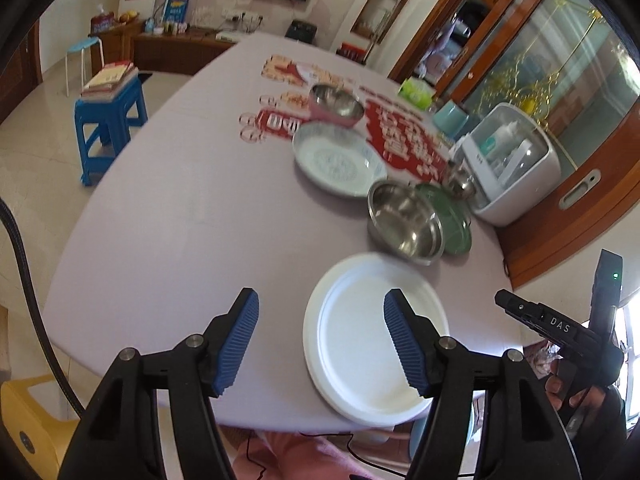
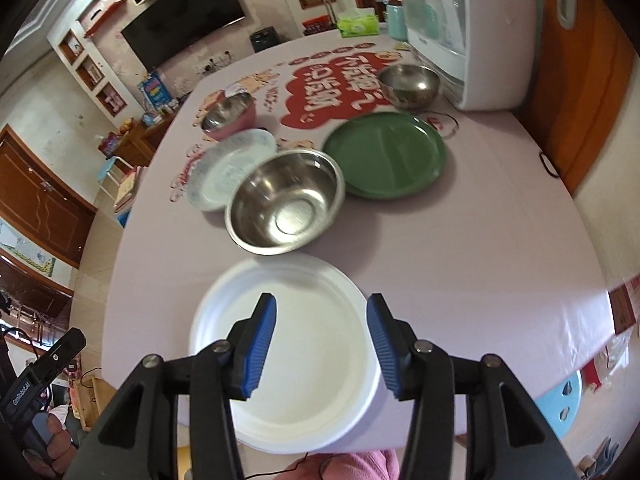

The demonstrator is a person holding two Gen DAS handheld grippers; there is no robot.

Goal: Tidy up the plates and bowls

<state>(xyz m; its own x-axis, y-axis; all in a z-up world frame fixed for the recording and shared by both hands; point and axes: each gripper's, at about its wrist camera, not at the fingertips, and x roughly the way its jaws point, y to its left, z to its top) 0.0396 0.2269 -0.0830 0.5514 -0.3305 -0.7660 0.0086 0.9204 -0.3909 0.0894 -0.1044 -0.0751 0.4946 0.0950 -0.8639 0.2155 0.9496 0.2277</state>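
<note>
A white plate (image 1: 368,340) (image 2: 292,356) lies at the table's near edge. Behind it stands a large steel bowl (image 1: 406,220) (image 2: 286,202), then a green plate (image 1: 448,216) (image 2: 386,154) and a pale patterned plate (image 1: 338,160) (image 2: 230,168). A pink bowl with a steel inside (image 1: 336,106) (image 2: 230,114) is farther back, and a small steel bowl (image 2: 408,84) (image 1: 460,180) stands by the white appliance. My left gripper (image 1: 320,340) is open and empty, to the left over the white plate. My right gripper (image 2: 322,340) is open and empty above the white plate.
A white appliance with a clear lid (image 1: 512,164) (image 2: 472,32) stands at the table's right side. A green tissue pack (image 1: 416,92) (image 2: 358,24) and a teal cup (image 1: 452,118) are behind. A blue stool (image 1: 108,120) stands left of the table.
</note>
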